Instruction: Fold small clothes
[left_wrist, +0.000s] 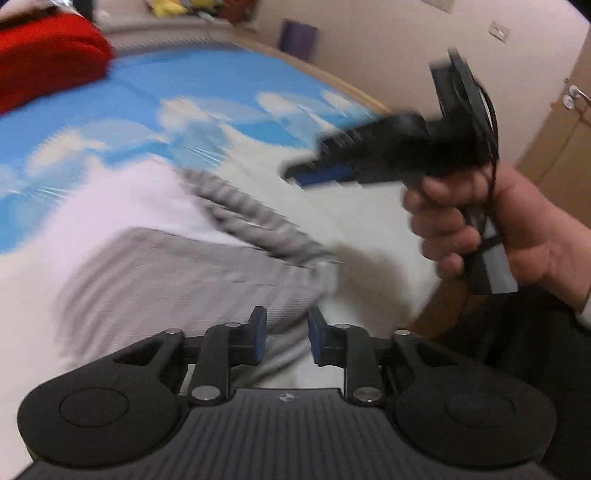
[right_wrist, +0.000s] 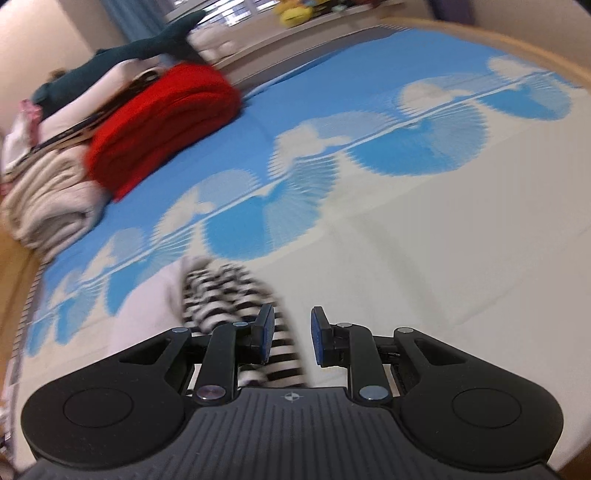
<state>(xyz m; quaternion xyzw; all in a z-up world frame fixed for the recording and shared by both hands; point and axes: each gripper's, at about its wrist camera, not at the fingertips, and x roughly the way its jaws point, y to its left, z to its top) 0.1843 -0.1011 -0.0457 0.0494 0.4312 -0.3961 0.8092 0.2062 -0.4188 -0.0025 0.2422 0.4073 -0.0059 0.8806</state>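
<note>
- We see the striped garment lying crumpled on the sky-print bedsheet, near the sheet's front edge; its stripes are blurred.
- Our left gripper hangs just above the garment, its blue pads apart with nothing between them.
- Our right gripper sits beside the garment, pads apart and empty; cloth lies under its left finger.
- From the left wrist, the right hand grips its tool above the sheet.
- A red folded blanket rests at the sheet's far corner, against a beige pile.
</note>
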